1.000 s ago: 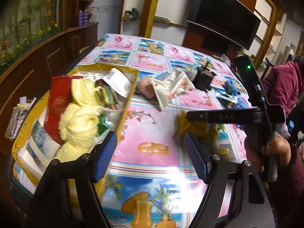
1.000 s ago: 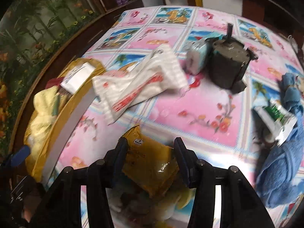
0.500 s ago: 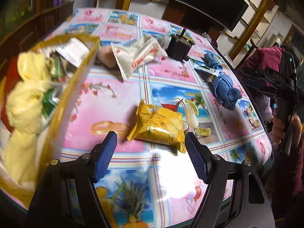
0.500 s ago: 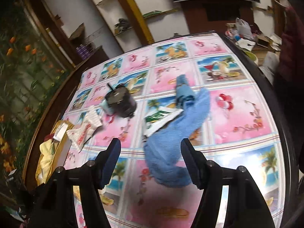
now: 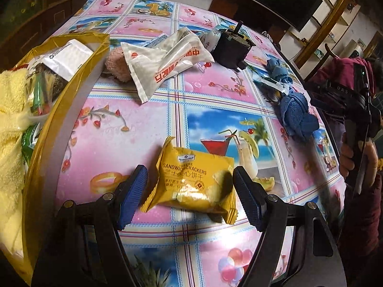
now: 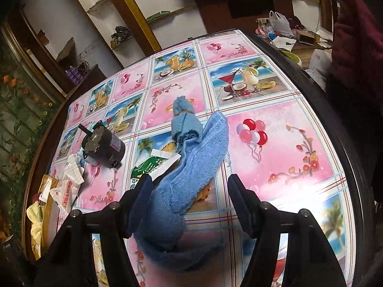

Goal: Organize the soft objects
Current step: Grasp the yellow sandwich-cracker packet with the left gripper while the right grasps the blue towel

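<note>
- The patterned tablecloth (image 5: 134,129) spreads beneath both my grippers, with a yellow-rimmed bin (image 5: 71,95) at its left edge already holding a yellow towel (image 5: 9,100) and packets.
- A blue towel (image 6: 191,157) lies directly ahead of my right gripper (image 6: 189,198), its long axis running away from me along the line of the fingers; the near end sits between the two pads, which stand apart and touch nothing I can see.
- A yellow pack of sandwich crackers (image 5: 194,181) lies flat between the blue pads of my left gripper (image 5: 189,193), its longer side running across from pad to pad; the jaws are wide open, each pad just beside an edge of the pack.
- Judgement: my left gripper is nearer the bin, so closing on the crackers and swinging left looks the shortest move; the towel belongs to my right.
</note>
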`<action>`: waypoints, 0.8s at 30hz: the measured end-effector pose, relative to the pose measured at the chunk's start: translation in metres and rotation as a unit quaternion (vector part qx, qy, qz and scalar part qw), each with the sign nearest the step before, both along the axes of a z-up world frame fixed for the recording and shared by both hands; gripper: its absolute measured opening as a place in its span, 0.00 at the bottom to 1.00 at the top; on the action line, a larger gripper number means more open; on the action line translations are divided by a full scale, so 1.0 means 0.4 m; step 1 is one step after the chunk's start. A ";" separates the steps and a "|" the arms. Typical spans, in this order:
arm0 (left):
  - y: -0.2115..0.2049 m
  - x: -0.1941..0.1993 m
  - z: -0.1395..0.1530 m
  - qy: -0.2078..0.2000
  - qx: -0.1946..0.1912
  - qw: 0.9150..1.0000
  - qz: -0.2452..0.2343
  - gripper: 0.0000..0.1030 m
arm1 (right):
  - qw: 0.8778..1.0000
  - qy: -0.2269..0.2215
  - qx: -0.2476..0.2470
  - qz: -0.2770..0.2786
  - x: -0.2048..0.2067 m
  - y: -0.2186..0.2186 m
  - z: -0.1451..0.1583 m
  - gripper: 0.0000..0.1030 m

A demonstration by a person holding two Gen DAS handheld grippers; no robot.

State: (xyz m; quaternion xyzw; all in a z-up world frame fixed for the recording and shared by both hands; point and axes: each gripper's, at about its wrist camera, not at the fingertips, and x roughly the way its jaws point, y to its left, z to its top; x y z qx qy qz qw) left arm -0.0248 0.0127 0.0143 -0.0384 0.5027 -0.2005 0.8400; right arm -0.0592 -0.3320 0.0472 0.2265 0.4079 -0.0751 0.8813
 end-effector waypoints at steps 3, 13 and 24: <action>-0.030 0.020 -0.004 -0.012 0.025 1.000 -0.009 0.72 | 1.000 -0.006 -0.001 -0.011 0.019 -0.015 0.005 0.64; -0.076 0.014 -0.017 -0.049 0.059 0.996 -0.039 0.72 | 0.988 0.045 -0.134 0.068 0.241 0.039 0.007 0.64; -0.065 -0.012 0.009 -0.062 0.000 0.995 -0.075 0.53 | 0.976 0.079 -0.191 0.064 0.278 0.064 -0.035 0.23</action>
